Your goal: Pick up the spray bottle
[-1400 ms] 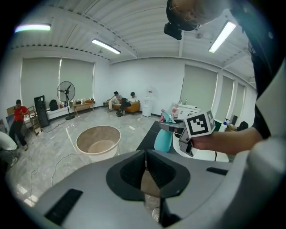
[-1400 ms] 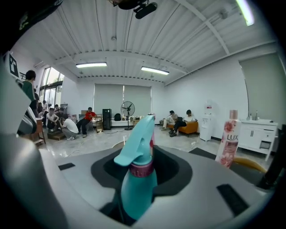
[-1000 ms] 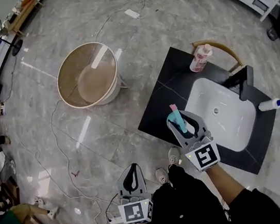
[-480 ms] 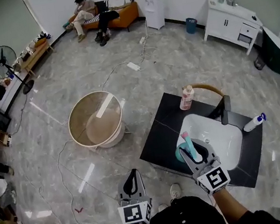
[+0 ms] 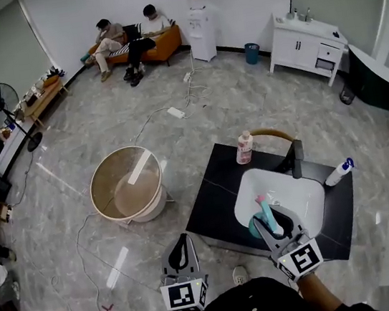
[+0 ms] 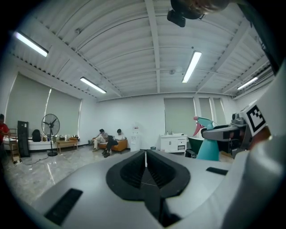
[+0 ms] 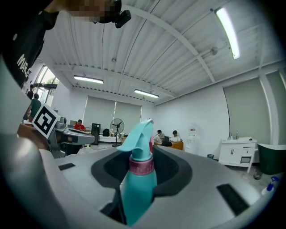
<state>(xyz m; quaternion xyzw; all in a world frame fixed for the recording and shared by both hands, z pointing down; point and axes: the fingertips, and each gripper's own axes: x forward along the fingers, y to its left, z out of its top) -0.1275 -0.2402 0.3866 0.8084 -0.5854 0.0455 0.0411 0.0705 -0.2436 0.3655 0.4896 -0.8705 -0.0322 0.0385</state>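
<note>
Pinching the teal plastic spray bottle (image 7: 139, 179), the right gripper (image 5: 269, 221) may let it slip if jolted; the left gripper (image 5: 183, 241), at 9 o'clock, sits pressed together, empty.

My head camera looks steeply down on my left gripper (image 5: 183, 238), right gripper (image 5: 269, 218) and the sink counter (image 5: 213, 206). The 2 gripper cameras sit close behind their jaws, facing level; all 3 views share the orange sofa (image 5: 163, 43).

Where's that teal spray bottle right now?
In the head view the teal spray bottle sits lower right, gripped by the fingers of the right gripper, above the white sink.
</note>
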